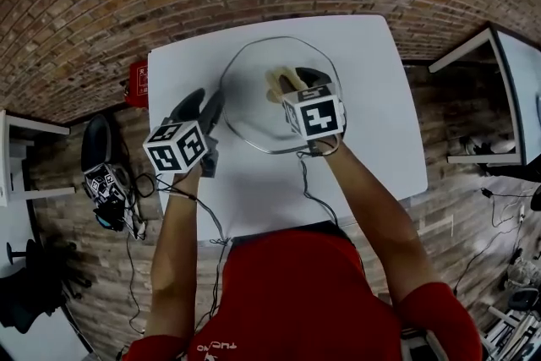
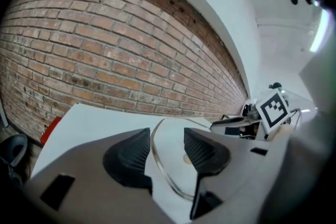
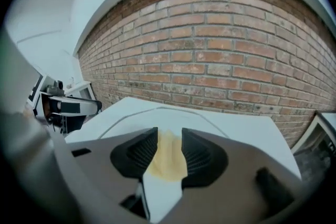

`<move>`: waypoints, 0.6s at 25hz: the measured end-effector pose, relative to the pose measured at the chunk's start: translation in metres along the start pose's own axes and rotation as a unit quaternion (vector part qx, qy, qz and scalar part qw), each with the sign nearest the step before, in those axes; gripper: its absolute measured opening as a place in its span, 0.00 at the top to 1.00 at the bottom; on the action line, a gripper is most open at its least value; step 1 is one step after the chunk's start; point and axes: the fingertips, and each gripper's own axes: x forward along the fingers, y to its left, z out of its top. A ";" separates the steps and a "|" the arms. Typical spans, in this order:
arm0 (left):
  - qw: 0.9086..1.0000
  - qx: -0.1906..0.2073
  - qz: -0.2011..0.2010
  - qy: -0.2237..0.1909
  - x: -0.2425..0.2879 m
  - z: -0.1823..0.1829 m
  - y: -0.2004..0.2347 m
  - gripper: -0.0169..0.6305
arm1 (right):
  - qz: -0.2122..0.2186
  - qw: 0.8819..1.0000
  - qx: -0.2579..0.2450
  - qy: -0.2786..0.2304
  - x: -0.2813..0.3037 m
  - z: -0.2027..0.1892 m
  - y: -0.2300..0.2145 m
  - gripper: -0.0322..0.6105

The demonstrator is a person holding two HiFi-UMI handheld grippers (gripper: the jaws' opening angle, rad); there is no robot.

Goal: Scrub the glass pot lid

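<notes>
- The glass pot lid [image 1: 254,110] is laid flat at the middle of the white table [image 1: 372,114].
- The left gripper [image 2: 166,139] is set at the lid's left edge; its jaws are spread wide, with the rim between them, ungripped.
- The right gripper [image 3: 169,138] is held over the lid's far right part, jaws parted, with a yellow sponge [image 3: 168,160] between them.

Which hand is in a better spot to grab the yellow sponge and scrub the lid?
Right. The right gripper is over the glass lid with the yellow sponge between its open jaws; the left gripper sits at the lid's edge.
</notes>
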 end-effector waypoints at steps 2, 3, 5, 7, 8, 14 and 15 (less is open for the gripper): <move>0.999 0.017 -0.005 -0.040 -0.011 0.021 -0.016 0.68 | 0.008 0.998 -0.006 -0.060 -0.017 0.019 -0.001 0.73; 0.998 0.027 -0.008 -0.061 -0.017 0.032 -0.025 0.68 | 0.013 0.996 -0.013 -0.092 -0.028 0.029 -0.001 0.73; 0.994 0.045 -0.018 -0.096 -0.029 0.051 -0.044 0.68 | 0.024 0.988 -0.031 -0.151 -0.052 0.051 0.003 0.74; 0.990 0.062 -0.026 -0.124 -0.040 0.067 -0.064 0.69 | 0.034 0.979 -0.047 -0.197 -0.075 0.067 0.008 0.75; 0.988 0.071 -0.027 -0.136 -0.045 0.074 -0.074 0.71 | 0.036 0.975 -0.055 -0.214 -0.085 0.074 0.011 0.76; 0.975 0.126 -0.026 -0.184 -0.073 0.100 -0.121 0.86 | 0.048 0.957 -0.095 -0.269 -0.134 0.096 0.032 0.87; 0.972 0.134 -0.026 -0.189 -0.077 0.102 -0.127 0.87 | 0.054 0.954 -0.100 -0.276 -0.141 0.099 0.037 0.87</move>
